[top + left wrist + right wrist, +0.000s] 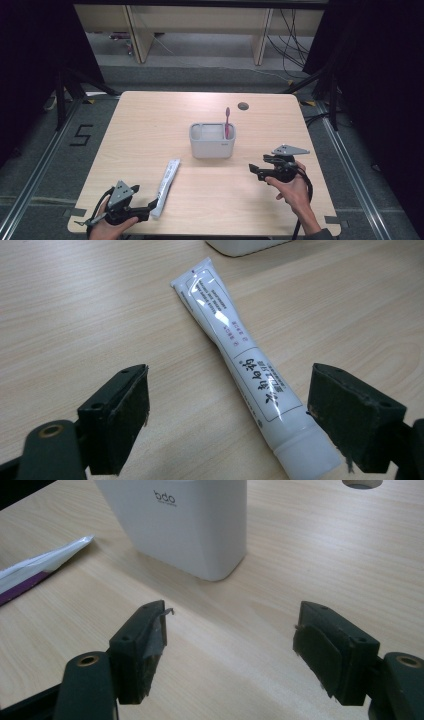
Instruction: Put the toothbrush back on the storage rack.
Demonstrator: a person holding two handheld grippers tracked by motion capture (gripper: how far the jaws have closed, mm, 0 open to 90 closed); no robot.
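white holder (187, 522) reads "bdo"; toothpaste tube (242, 367) w/ black script betw. wide-apart left hand-held gripper (227, 415), right hand-held gripper (232, 645) apart too.

A white toothpaste tube (240, 367) with dark lettering lies flat on the worktop (75, 315), cap end near, crimped end pointing away.

Between our left gripper's (227, 415) jaws, the toothpaste tube's (240, 370) cap end runs off the bottom edge. Ahead of our right gripper's (230, 645) jaws, the white holder's (185, 525) top is cropped, and left of them the tube's far end too. Tube print too small to read.
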